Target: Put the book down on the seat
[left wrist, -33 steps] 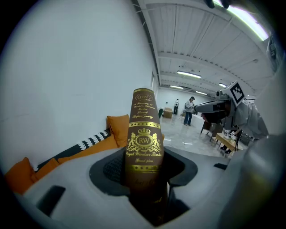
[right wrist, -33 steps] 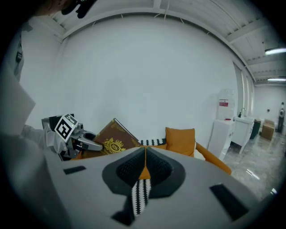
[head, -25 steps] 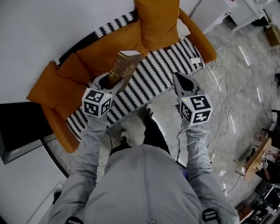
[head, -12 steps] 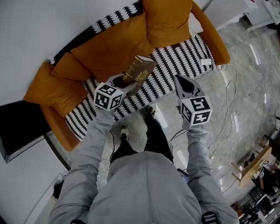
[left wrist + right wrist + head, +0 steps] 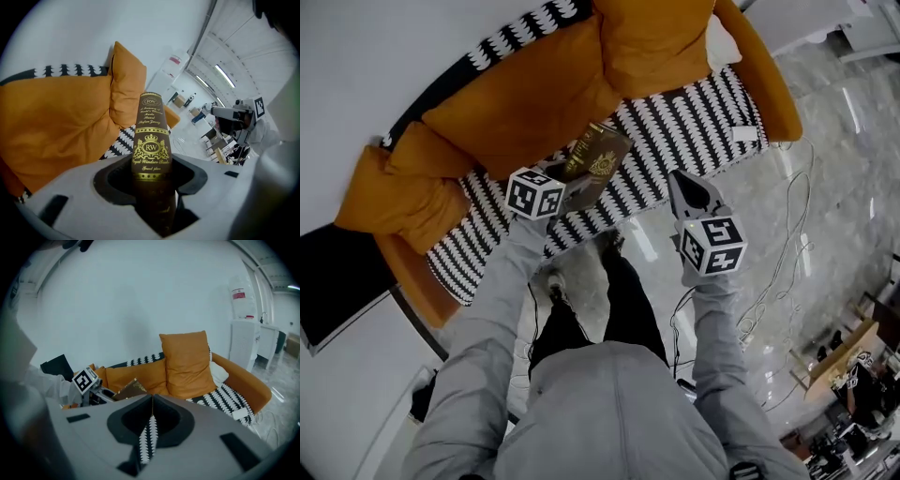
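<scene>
A dark brown book (image 5: 596, 161) with gold print is clamped between the jaws of my left gripper (image 5: 570, 184). It leans forward over the black-and-white patterned seat (image 5: 675, 131) of the orange sofa. In the left gripper view the book's spine (image 5: 151, 140) stands up from between the jaws of that left gripper (image 5: 154, 187), with an orange back cushion (image 5: 56, 117) behind it. My right gripper (image 5: 682, 189) hovers to the right, over the seat's front edge, its jaws together and empty. The right gripper view shows the right gripper (image 5: 151, 401), the book (image 5: 132, 388) and the left gripper's marker cube (image 5: 85, 379) at the left.
An upright orange cushion (image 5: 661, 37) leans on the sofa back, with a white pillow (image 5: 722, 42) beside it. A small white thing (image 5: 746, 134) lies on the seat's right end. Cables (image 5: 787, 234) trail over the marble floor. A black unit (image 5: 337, 300) stands left of the sofa.
The left gripper has carried the book forward and lower toward the seat, tipping it flatter. The right gripper has stayed about where it was.
</scene>
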`<state>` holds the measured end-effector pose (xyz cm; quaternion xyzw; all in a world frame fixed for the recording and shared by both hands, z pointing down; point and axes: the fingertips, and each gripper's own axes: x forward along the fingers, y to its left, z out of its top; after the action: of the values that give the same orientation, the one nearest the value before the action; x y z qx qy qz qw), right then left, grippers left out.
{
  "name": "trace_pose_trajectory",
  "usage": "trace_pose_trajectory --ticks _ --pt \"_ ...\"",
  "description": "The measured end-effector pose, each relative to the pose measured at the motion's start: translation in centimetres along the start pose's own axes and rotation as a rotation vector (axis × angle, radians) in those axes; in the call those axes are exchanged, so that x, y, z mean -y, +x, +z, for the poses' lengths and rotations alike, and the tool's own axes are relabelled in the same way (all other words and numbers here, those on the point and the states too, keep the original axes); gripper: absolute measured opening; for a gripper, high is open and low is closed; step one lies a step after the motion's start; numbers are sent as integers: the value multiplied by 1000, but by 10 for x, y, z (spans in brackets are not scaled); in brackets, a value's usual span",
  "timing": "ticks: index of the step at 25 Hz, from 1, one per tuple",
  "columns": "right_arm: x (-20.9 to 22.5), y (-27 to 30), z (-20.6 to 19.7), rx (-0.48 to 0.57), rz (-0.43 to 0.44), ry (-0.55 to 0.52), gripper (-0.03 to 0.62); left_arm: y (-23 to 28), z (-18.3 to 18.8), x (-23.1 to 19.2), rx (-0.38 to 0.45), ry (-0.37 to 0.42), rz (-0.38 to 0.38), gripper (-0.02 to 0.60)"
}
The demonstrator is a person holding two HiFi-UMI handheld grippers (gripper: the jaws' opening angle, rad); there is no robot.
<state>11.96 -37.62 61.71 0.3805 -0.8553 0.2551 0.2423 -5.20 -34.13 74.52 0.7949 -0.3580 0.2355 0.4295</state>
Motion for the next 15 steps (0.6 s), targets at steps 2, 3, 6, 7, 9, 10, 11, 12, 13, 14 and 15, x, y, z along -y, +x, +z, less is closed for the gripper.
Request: trace_pose_trajectory --ticks 2,3,6,7,9,10,11,12,13,14,15 --pt "5 10 -10 -19 9 5 29 18 -5 -8 -12 -50 -18 221" --pt "7 15 -13 -26 14 10 29 26 -7 -12 -17 -76 -27 221" --pt "12 25 -20 -41 26 22 29 46 -16 -22 -34 -146 -36 222" --pt "14 28 -23 -48 29 22 29 54 -20 -25 -38 -172 -38 221" --pt "18 34 -32 -64 36 20 29 72 -29 -33 -47 -222 -38 221" --pt "20 38 -37 -72 42 18 29 80 -34 -39 -56 -240 -33 222" --pt "20 43 -42 -79 47 16 29 87 -40 -44 -67 -251 -29 222" --pt "20 46 -46 -86 52 15 29 93 -44 -49 -79 -257 -27 221" --pt "20 48 -50 -92 56 15 29 97 -48 -52 -89 -258 -26 222" --pt "21 49 -53 -97 58 17 29 99 -50 -55 -98 -257 -23 222" --pt "22 49 -55 -101 59 21 29 102 -51 -58 -105 -257 -19 222"
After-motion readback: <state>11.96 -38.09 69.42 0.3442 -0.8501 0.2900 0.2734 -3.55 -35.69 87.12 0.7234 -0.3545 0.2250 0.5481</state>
